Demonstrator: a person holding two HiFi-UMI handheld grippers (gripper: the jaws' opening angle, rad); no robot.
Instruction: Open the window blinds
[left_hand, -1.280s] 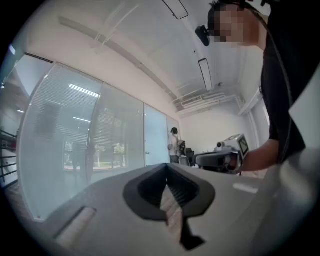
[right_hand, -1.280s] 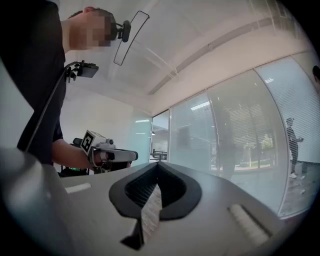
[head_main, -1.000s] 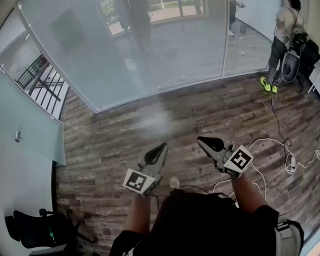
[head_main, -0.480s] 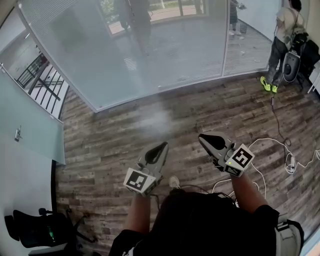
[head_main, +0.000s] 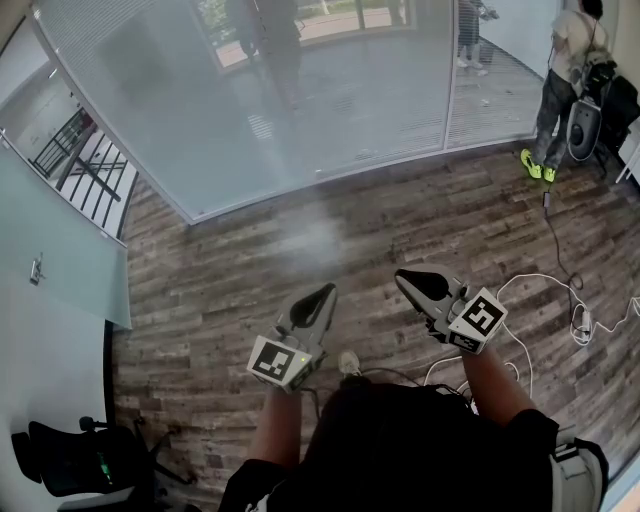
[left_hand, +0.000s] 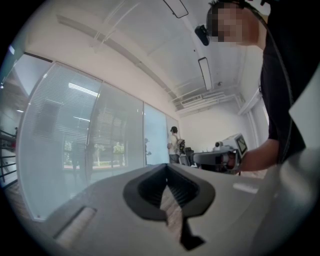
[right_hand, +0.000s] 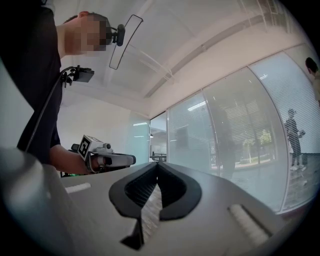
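Closed window blinds (head_main: 300, 90) hang behind a glass wall across the far side of the room, also seen as blinds (left_hand: 75, 130) and blinds (right_hand: 235, 135) in the gripper views. My left gripper (head_main: 328, 291) is held level over the wooden floor, well short of the glass, shut with nothing in it. My right gripper (head_main: 402, 277) is beside it, also shut and holding nothing. In the left gripper view the jaw tips of the left gripper (left_hand: 167, 167) meet; the right gripper (right_hand: 158, 165) shows the same in its own view.
A person (head_main: 565, 70) stands at the far right beside a dark case (head_main: 585, 125). White cables (head_main: 560, 300) lie on the floor to my right. An office chair (head_main: 70, 455) is at the lower left, by a frosted glass door (head_main: 55, 250).
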